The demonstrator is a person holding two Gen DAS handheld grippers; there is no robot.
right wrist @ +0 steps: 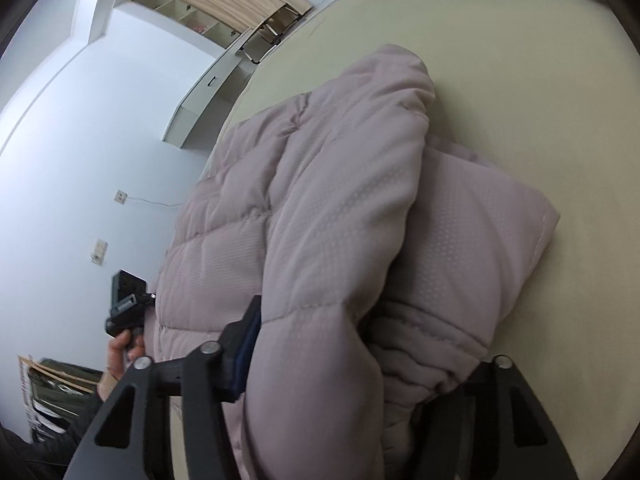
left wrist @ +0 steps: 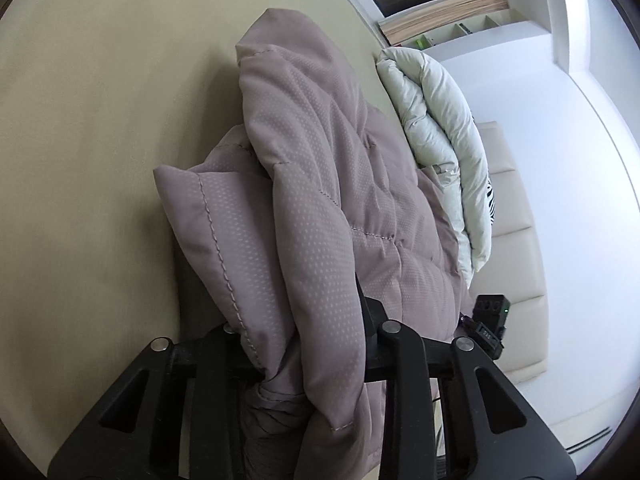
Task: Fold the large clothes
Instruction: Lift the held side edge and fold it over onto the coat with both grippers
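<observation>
Mostly the pictures show a wide bed (left wrist: 92, 128) with a plain beige sheet, and everything else is placed against it. On the bed lies a puffy mauve quilted jacket (left wrist: 320, 184), already doubled into a thick bundle, with one padded sleeve draped over the top of it. At the far end of the bed, just beyond the jacket, sits a folded pale green duvet (left wrist: 436, 140). Past the bed's side stand white walls and open shelves.

Each claw grips the near edge of the jacket, at the bed's near side. The left claw (left wrist: 316, 360) is clamped on a bunch of fabric, as is the right claw (right wrist: 360, 364), with cloth bulging out over its fingers. In the right wrist view a bare hand (right wrist: 120, 354) holds the other tool's handle beside the jacket.

Judging from this, a fold is under way, with the near edge gathered for carrying over. The next move likely calls for lifting both claws together, evenly, toward the far end, so the slippery padding does not slide apart.
</observation>
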